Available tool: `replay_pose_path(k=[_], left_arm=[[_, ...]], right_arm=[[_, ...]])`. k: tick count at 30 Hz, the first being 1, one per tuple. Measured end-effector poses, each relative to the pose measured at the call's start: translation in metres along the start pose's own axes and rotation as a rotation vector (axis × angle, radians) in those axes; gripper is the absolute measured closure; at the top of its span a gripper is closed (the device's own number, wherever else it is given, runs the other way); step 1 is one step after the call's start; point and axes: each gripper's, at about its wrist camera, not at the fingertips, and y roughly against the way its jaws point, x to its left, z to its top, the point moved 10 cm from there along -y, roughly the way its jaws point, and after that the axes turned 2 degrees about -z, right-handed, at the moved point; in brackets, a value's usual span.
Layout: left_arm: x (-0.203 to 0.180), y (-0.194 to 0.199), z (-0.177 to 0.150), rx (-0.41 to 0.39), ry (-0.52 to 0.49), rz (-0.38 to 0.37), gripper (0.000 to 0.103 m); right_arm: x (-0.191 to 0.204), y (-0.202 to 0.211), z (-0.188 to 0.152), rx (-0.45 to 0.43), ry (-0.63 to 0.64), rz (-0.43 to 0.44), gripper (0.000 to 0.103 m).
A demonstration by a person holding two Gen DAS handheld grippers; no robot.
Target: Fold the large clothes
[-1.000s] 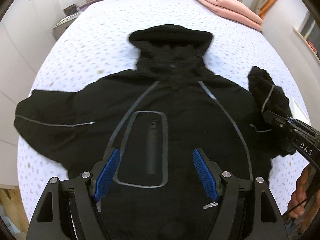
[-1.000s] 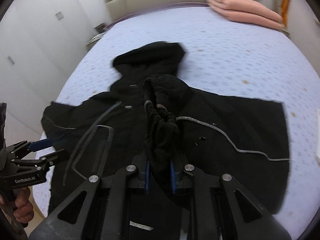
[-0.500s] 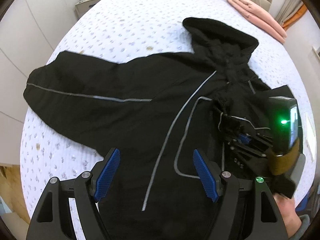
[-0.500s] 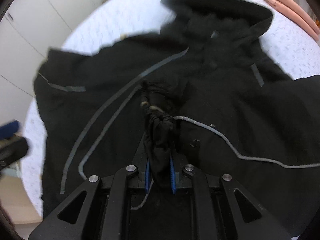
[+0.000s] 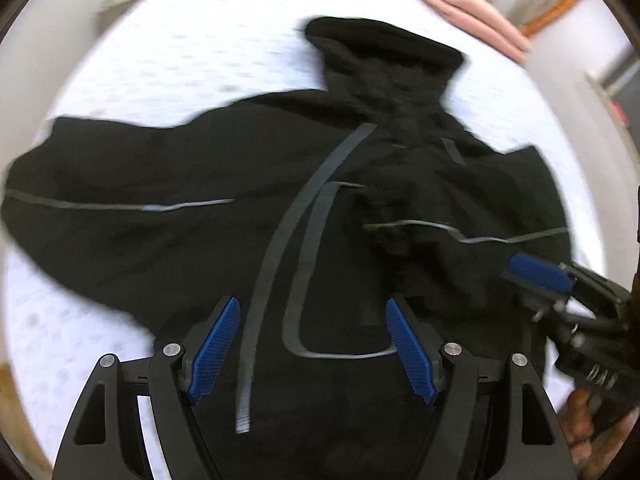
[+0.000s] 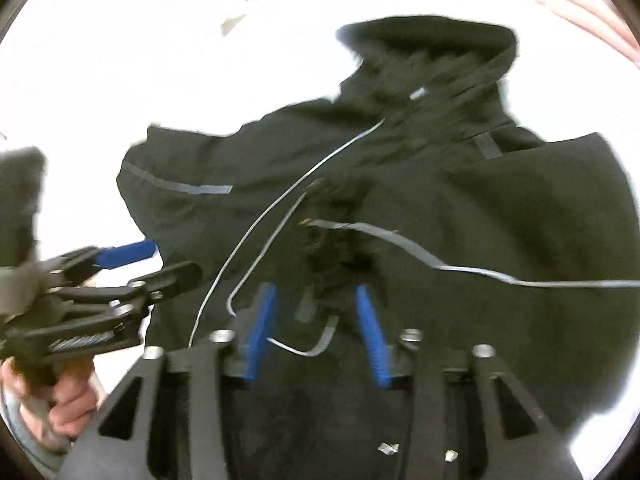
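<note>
— Black jacket (image 5: 168, 184), where does it lie?
— Spread flat on the white spotted bed (image 5: 192, 44), hood (image 5: 384, 48) toward the far end, one sleeve (image 6: 520, 220) folded across the chest, the other stretched out sideways. Pink bedding (image 5: 468, 8) sits at the far corner.
— Your left gripper (image 5: 312, 344)?
— Jaws wide, nothing between them, hovering over the jacket front.
— Your right gripper (image 6: 316, 332)?
— Jaws have just been opening; the bunched cuff (image 6: 336, 256) sits between the pads, no longer pinched.
</note>
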Motion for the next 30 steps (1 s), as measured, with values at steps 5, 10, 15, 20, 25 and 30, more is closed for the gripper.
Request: replay_pose_path(k=[5, 10, 15, 20, 25, 30], left_arm=[[-0.046, -0.043, 0.009, 0.082, -0.030, -0.199, 0.026], [-0.052, -0.081, 0.021, 0.119, -0.034, -0.173, 0.035], [-0.045, -0.106, 0.024, 0.151, -0.014, -0.149, 0.070], [-0.045, -0.103, 0.028, 0.102, -0.029, -0.158, 0.083], [-0.037, -0.068, 0.039, 0.012, -0.028, -0.135, 0.084], [0.010, -0.012, 0.058, -0.094, 0.045, -0.111, 0.085]], right_arm=[[-0.098, -0.009, -0.010, 0.021, -0.132, -0.187, 0.056], [-0.138, -0.045, -0.034, 0.095, -0.193, -0.199, 0.079], [-0.143, -0.062, -0.042, 0.116, -0.178, -0.204, 0.081], [-0.136, -0.061, -0.040, 0.118, -0.159, -0.204, 0.081], [-0.124, -0.047, -0.039, 0.115, -0.151, -0.194, 0.081], [-0.100, -0.010, -0.021, 0.044, -0.148, -0.163, 0.075]])
